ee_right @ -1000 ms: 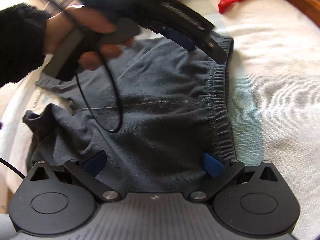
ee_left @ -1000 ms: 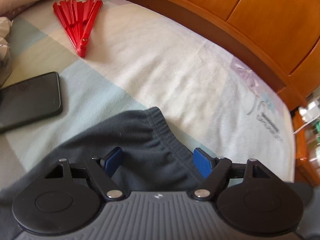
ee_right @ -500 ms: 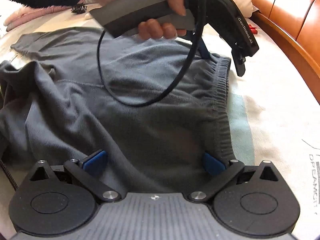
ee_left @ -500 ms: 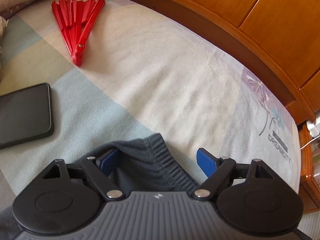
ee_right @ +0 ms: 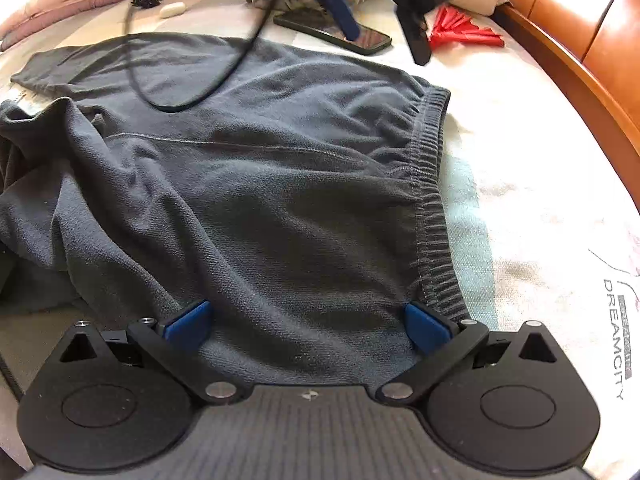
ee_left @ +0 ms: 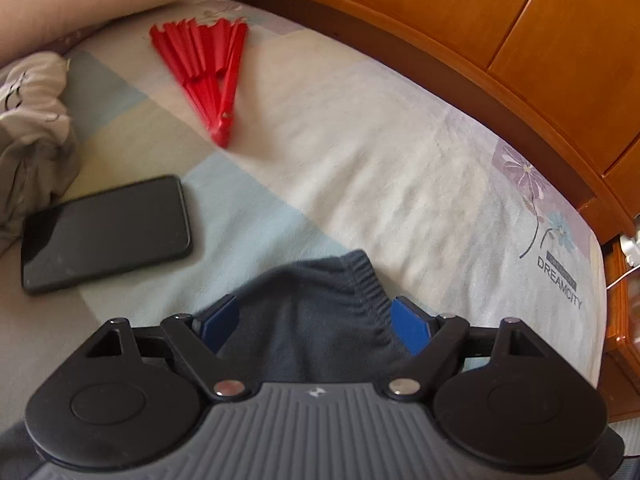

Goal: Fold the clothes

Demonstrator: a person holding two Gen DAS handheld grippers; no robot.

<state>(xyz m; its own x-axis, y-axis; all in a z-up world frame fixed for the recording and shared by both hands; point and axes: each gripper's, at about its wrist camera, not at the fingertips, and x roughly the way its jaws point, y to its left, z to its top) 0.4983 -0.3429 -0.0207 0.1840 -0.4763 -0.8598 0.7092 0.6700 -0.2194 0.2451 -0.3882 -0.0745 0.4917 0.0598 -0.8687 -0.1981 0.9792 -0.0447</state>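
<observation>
A: Dark grey fleece, a pair of sweatpants (ee_right: 256, 184), lies spread on the bed (ee_right: 532, 208), its ribbed waistband (ee_right: 430, 184) running down the right side of the right wrist view. How is the fold best started?

B: I'd start at the two waistband corners. The right gripper (ee_right: 308, 324) sits low over the near corner, its jaws spread wide with cloth between the blue pads but not pinched. The left gripper (ee_left: 316, 320) is at the far corner, jaws also apart, the ribbed edge bunched between them and nothing clamped.

A: So neither one has the pants in hand?

B: Not as far as I can see. Each should close squarely on the elastic, catching both layers, since fleece alone stretches and slips.

A: Anything in the way?

B: A black phone (ee_left: 106, 234) and a red fan (ee_left: 208, 72) lie on the bed just beyond the far corner. The left gripper's cable (ee_right: 208, 64) droops across the cloth. I'd keep the fold away from those, and lift the two corners together so the waistband stays straight.

A: And the legs?

B: They're rumpled at the left; smoothing them would probably give a cleaner crease.
</observation>
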